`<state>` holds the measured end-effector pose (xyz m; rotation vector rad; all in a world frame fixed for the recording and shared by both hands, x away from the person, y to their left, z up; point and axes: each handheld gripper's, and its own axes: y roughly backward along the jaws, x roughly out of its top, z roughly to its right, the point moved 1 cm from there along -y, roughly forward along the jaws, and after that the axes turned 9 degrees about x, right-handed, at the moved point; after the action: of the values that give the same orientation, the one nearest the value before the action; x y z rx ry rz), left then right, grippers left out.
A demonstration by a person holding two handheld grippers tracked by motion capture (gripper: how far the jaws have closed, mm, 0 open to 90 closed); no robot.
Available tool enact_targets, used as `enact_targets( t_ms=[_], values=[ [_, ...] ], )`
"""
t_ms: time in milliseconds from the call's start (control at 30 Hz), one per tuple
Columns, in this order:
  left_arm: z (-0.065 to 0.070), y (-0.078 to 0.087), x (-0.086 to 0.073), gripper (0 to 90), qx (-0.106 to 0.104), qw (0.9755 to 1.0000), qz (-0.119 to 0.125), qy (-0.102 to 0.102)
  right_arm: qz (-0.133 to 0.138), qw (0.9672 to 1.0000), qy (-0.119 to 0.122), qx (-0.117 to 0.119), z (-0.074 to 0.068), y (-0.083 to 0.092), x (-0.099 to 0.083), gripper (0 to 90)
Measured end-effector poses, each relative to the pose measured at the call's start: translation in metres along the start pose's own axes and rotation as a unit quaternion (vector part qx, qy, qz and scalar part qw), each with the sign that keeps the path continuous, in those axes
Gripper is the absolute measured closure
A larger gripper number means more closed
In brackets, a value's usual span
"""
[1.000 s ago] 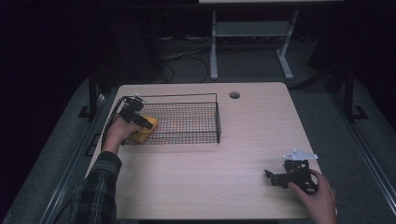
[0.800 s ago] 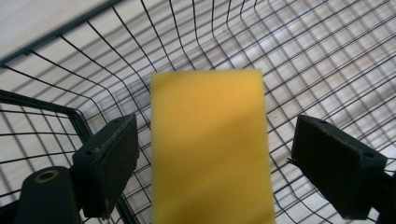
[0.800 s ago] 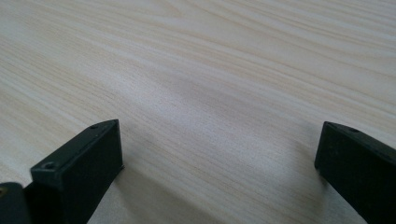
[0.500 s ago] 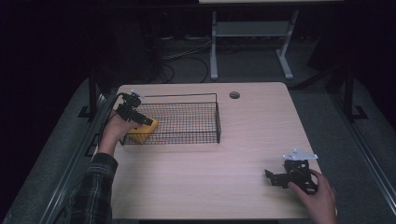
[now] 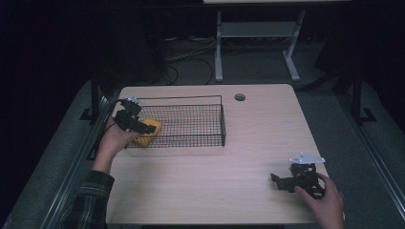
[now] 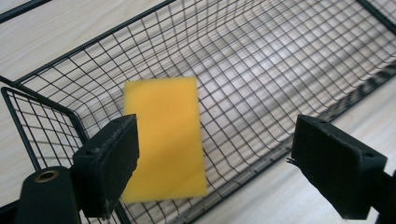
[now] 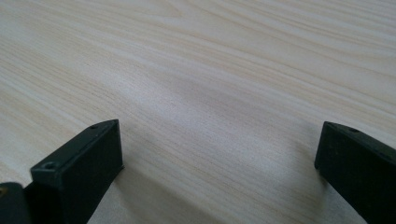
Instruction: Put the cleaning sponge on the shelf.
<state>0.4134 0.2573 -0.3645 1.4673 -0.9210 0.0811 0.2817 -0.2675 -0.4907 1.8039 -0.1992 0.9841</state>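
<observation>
Jaws of both grippers gape wide — left gripper (image 6: 212,172) above the basketed sponge (image 6: 163,140), right gripper (image 7: 219,172) over pale wood table (image 5: 258,138).

One sponge (image 6: 164,135), one basket (image 5: 200,139)

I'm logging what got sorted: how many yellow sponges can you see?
1. The yellow sponge lies inside the wire basket, at its left end, just ahead of the open left tongs. None seems hidden behind the mesh.

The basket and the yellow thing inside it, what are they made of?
The basket looks like thin black metal wire, coated dull: it's an open grid you see through. The yellow block looks like soft matte foam, maybe a sponge; it's too blurred to be sure.
</observation>
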Motion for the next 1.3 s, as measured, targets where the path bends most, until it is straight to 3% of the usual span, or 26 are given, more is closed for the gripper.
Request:
enact_targets(
  t_ms=[267,567,1000,1300],
  values=[
    [0.017,0.016,-0.021,14.8,-0.003,0.9999,0.014,-0.004,0.0,1.0,0.0,0.0,0.0,0.0,0.0,0.2],
    [0.037,0.022,-0.057,14.8,-0.002,0.9994,0.03,-0.017,0.0,1.0,-0.001,0.0,0.0,0.0,0.0,0.1],
    [0.06,0.014,-0.099,14.7,0.001,0.9981,0.06,-0.018,0.0,1.0,0.0,0.0,0.0,0.0,0.0,0.1],
    [0.068,-0.003,-0.124,12.9,-0.011,0.9989,0.041,-0.02,0.0,1.0,0.0,0.0,0.0,0.0,0.0,0.1]
  ],
)
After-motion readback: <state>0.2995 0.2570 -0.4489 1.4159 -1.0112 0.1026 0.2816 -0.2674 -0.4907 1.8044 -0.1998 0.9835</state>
